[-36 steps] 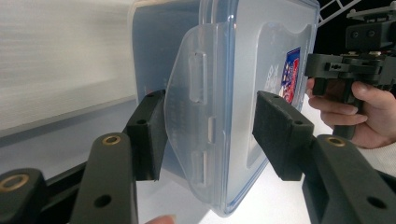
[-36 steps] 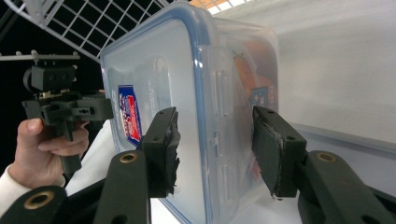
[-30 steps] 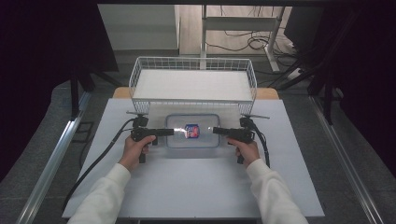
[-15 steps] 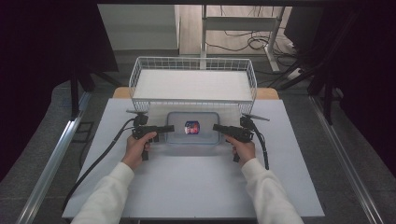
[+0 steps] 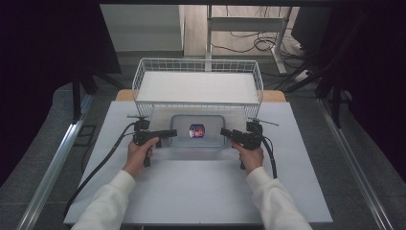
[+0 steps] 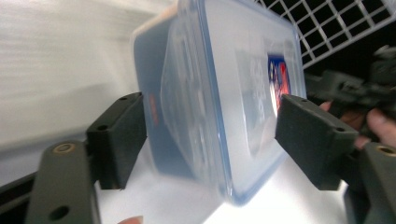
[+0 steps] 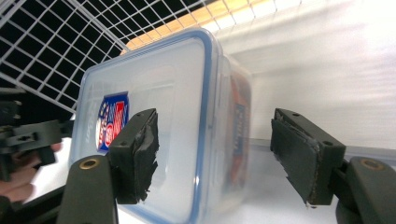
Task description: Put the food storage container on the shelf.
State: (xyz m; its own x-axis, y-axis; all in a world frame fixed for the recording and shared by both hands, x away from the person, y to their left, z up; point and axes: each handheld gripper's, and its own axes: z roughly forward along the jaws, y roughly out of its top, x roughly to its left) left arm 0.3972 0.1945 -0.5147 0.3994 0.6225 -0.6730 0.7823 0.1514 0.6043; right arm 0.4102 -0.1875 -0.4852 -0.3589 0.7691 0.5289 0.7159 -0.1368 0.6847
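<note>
Two tongs: you have both set at the short ends of one lidded box, and neither has bitten yet.
Counter [image 5: 201, 191]: your white work surface, bare in front of your hands.
Wire basket [image 5: 197, 72]: it stands at the far edge of the counter, just behind the box, with nothing visible in it.
Plastic container [image 5: 197, 132]: clear, blue-rimmed lid on, a red and blue label on top; it lies flat on the counter between your two tools.
Left tongs [image 6: 210, 140]: your jaws are wide and straddle the container's near end, pads apart from its walls.
Right tongs [image 7: 215, 156]: also wide, one pad over the lid, the other out past the wall, no contact that you can see.
Done: you look lined up on both ends.
Left: closing both grips, lifting level, and, I judge, moving it to the basket.
</note>
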